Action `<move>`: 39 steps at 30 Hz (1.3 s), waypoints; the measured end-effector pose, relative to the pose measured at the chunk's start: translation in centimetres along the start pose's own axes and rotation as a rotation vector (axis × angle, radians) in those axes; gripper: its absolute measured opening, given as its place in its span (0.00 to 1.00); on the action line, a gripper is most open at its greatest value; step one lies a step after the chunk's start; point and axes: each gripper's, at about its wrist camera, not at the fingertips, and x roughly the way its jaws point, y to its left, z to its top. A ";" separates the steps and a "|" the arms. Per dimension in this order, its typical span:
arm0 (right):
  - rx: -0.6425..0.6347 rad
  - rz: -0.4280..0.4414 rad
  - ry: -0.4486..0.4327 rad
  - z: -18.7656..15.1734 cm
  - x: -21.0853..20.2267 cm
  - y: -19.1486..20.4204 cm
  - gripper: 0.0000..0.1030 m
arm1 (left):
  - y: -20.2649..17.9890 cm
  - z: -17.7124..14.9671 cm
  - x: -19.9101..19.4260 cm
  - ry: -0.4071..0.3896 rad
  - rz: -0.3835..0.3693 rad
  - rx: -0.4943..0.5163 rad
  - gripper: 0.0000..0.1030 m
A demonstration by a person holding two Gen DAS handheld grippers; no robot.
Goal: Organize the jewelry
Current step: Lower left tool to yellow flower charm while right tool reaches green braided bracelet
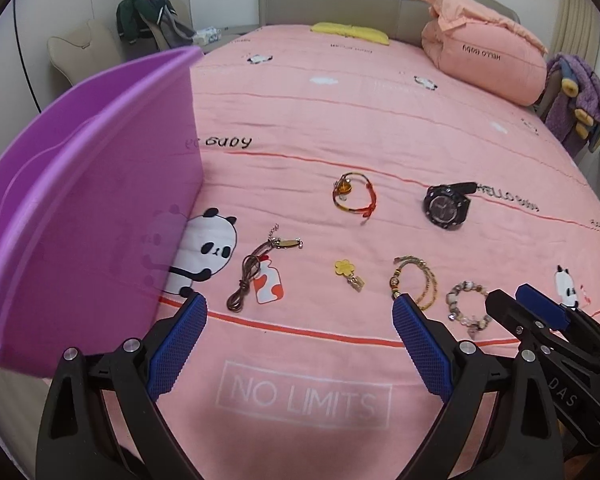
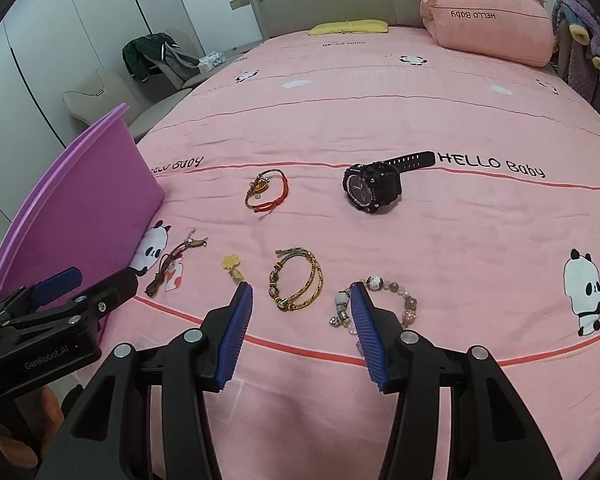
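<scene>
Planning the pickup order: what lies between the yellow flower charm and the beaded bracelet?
The gold braided bracelet lies between the yellow flower charm and the beaded bracelet, apart from both; the right wrist view shows it best.

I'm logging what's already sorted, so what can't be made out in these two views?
- Inside of the purple bin: both views show only its outer wall, so its contents are hidden.
- Beaded bracelet: the right gripper finger covers part of it in the right wrist view.
- Black watch dial: too small to read.
- Brown cord necklace: its clasp is too small to make out.
</scene>
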 end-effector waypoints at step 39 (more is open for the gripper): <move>-0.116 -0.071 0.112 1.2 11.3 -0.7 0.47 | -1.4 0.2 11.8 0.079 0.016 -0.012 0.77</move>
